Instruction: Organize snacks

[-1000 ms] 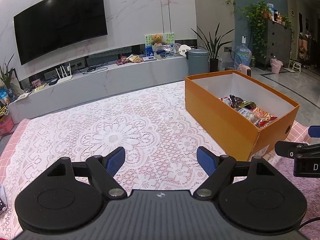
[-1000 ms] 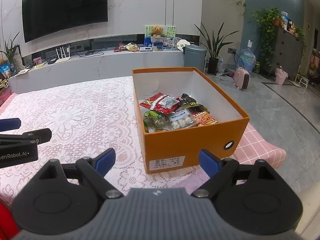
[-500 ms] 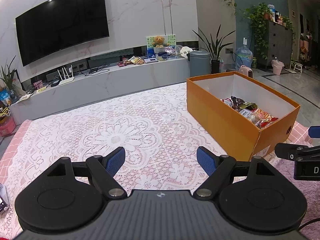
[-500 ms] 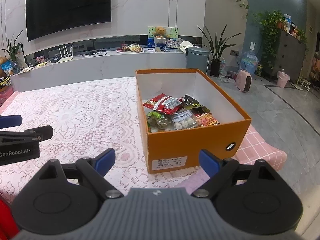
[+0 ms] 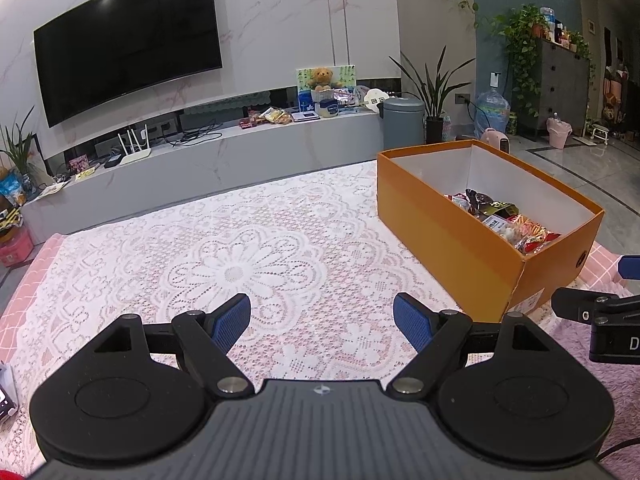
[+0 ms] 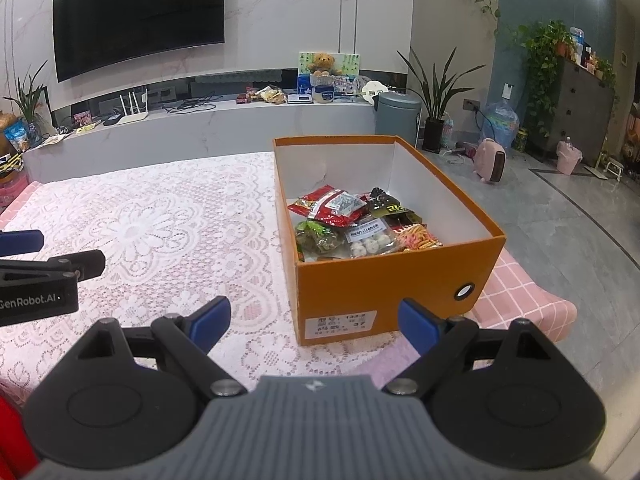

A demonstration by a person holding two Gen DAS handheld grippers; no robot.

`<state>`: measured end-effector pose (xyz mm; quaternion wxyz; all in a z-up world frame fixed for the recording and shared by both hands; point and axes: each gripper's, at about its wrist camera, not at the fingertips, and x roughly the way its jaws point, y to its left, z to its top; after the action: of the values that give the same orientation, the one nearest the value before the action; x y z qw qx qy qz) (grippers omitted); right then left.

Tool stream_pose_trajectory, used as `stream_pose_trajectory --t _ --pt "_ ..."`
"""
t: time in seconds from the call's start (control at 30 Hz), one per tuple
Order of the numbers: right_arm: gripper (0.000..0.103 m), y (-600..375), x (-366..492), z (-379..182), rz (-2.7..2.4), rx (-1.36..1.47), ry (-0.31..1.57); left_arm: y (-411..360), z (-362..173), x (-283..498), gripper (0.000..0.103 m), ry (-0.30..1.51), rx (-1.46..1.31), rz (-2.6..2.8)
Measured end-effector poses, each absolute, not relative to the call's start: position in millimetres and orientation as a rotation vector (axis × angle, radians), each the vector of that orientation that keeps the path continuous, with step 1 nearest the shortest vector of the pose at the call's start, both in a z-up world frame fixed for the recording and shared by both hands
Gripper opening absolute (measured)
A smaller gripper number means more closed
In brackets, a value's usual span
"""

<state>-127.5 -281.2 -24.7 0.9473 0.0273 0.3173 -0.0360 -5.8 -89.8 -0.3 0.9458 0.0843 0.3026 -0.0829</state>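
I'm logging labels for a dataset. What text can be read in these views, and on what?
"GenRobot.AI": side of the left gripper, first letter cut off.
"D": side of the right gripper, rest out of frame.
Orange box sticker: too blurred.
Snack packets: print too small.

1. The box (image 6: 384, 280) stands on the lace tablecloth (image 6: 160, 232), at the table's right end.
2. The snack packets (image 6: 352, 224) lie inside the box, bunched toward its near end.
3. The left gripper (image 5: 322, 322) hovers over the cloth, left of the box.
4. The right gripper (image 6: 314, 322) hovers before the box's near end.
5. Behind the table runs a low TV bench (image 6: 240, 128), with the television (image 6: 136, 12) on the wall above.
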Motion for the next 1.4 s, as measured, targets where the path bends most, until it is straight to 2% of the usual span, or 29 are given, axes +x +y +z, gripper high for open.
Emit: stream_pose_trajectory --t 1.4 --pt "0.088 -280.6 -128.2 -26.1 -0.051 0.038 0.651 -86.2 0.7 -10.5 0.095 0.618 0.141 -0.169"
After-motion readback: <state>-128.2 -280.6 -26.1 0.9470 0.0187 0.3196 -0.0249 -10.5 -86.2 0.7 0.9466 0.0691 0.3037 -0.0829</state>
